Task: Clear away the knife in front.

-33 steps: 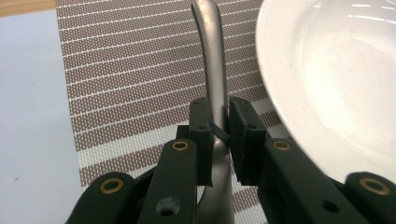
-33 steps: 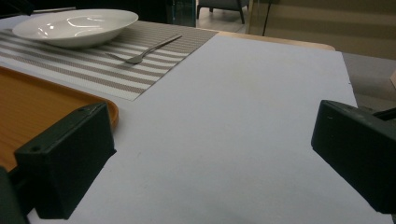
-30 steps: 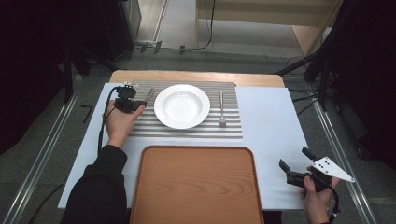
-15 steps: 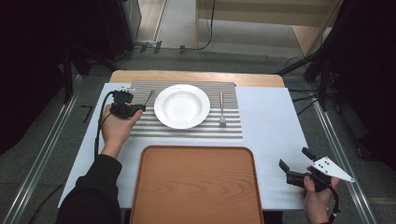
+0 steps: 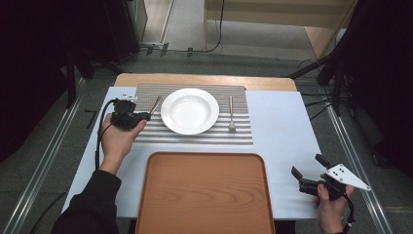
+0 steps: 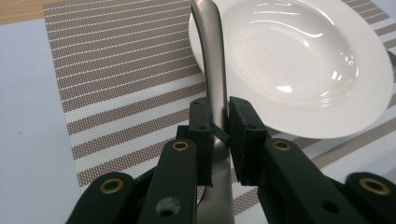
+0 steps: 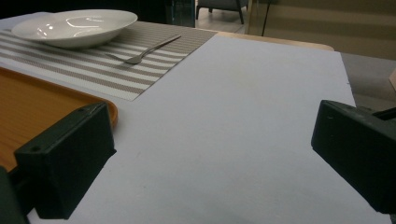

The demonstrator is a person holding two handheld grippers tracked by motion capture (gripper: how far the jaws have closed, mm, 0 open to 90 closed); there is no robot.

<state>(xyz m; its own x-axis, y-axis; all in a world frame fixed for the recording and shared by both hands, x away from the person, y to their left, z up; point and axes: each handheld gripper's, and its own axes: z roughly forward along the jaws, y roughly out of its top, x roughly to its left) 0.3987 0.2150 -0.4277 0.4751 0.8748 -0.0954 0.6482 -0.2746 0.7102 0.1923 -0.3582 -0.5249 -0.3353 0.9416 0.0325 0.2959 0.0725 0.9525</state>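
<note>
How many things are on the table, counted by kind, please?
Plate: 1
Fork: 1
Utensil gripped by the left gripper, by its handle: 1
Striped placemat: 1
Wooden tray: 1
Total: 5

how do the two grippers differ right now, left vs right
The left gripper is shut on a metal utensil handle beside the white plate, while the right gripper is open and holds nothing. The left one works over the striped placemat; the right one is near the table's front right corner, beside the wooden tray. Both have black jaws and are hand-held.
</note>
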